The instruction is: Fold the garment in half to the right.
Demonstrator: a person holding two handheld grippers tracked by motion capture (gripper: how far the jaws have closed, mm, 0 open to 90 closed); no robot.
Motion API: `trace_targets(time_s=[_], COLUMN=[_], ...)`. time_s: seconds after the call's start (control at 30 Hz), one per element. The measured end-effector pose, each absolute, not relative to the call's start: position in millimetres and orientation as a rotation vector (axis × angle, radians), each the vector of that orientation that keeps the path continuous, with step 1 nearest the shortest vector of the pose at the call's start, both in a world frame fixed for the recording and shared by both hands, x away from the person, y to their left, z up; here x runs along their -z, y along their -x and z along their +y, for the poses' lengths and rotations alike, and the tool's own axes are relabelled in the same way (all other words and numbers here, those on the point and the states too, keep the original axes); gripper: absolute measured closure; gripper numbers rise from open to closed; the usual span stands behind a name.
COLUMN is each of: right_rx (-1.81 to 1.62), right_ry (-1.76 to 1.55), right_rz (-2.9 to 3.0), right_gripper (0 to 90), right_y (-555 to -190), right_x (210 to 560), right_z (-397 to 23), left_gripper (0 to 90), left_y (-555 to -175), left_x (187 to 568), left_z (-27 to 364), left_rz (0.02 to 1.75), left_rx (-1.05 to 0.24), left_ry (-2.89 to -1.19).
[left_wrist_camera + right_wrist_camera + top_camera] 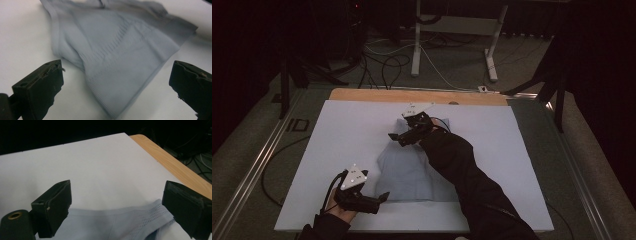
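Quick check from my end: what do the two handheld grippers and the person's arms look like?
Both grippers are black with two blocky, chipped jaws. The left gripper and right gripper each carry a grey three-cornered plate with small white dots. A black cable loops from the left one. The right arm wears a dark long sleeve.

Bare white surface (347,125) lies open left of and beyond the pale blue garment (407,172), while the person's dark sleeve (467,175) crosses the garment's right side and blocks passage from there.
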State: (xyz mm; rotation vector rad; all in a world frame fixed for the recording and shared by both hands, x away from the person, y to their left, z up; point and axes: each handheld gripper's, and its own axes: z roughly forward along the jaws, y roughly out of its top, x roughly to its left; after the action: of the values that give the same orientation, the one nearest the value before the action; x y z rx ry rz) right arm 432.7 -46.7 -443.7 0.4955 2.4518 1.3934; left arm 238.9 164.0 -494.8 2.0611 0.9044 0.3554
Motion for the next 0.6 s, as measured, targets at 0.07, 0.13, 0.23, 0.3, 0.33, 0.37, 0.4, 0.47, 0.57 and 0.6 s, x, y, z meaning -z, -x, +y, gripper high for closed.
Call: trace_targets(time_s=[0.07,0.13,0.23,0.3,0.33,0.37,0.4,0.47,0.57,0.6], right_rx=[-1.395,-1.381,-1.363,-1.352,-1.345,-1.336,-1.336,-1.308,-1.306,-1.293], right_ry=[-0.503,-0.52,-0.526,-0.538,-0.555,-0.561,-0.561,-0.568,-0.573,-0.57], right_rz=[2.453,2.461,2.48,2.485,2.484,2.489,2.489,2.503,2.511,2.513], right_gripper=[9.1,9.1,9.1,9.1,9.1,9.1,9.1,9.1,9.1,9.1], right_y=[-435.0,-441.3,-449.6,-454.2,-458.4,-460.6,-460.6,-465.5,-467.6,-468.6], right_x=[444.8,448.3,453.4,457.3,461.6,463.9,463.9,469.2,471.8,472.9], right_z=[-45.5,-43.5,-41.5,-39.6,-38.5,-37.6,-37.6,-35.0,-33.9,-33.1], left_gripper=[0.4,0.4,0.4,0.6,1.7,2.2,2.2,8.0,12.8,14.1], left_y=[-239.9,-242.4,-245.7,-247.9,-248.7,-249.7,-251.3,-253.9,-256.0,-256.8], left_x=[496.6,501.4,508.2,512.2,513.6,515.0,516.2,518.4,520.5,521.4], left_z=[162.1,159.6,158.6,158.0,157.9,157.6,157.6,157.9,157.7,157.7], left_rz=[0.919,0.939,0.948,0.965,0.968,0.981,0.987,0.99,1.008,1.009], left_rx=[-0.354,-0.35,-0.326,-0.321,-0.306,-0.302,-0.29,-0.27,-0.279,-0.285], left_ry=[-2.074,-2.107,-2.148,-2.165,-2.163,-2.164,-2.17,-2.179,-2.178,-2.188])
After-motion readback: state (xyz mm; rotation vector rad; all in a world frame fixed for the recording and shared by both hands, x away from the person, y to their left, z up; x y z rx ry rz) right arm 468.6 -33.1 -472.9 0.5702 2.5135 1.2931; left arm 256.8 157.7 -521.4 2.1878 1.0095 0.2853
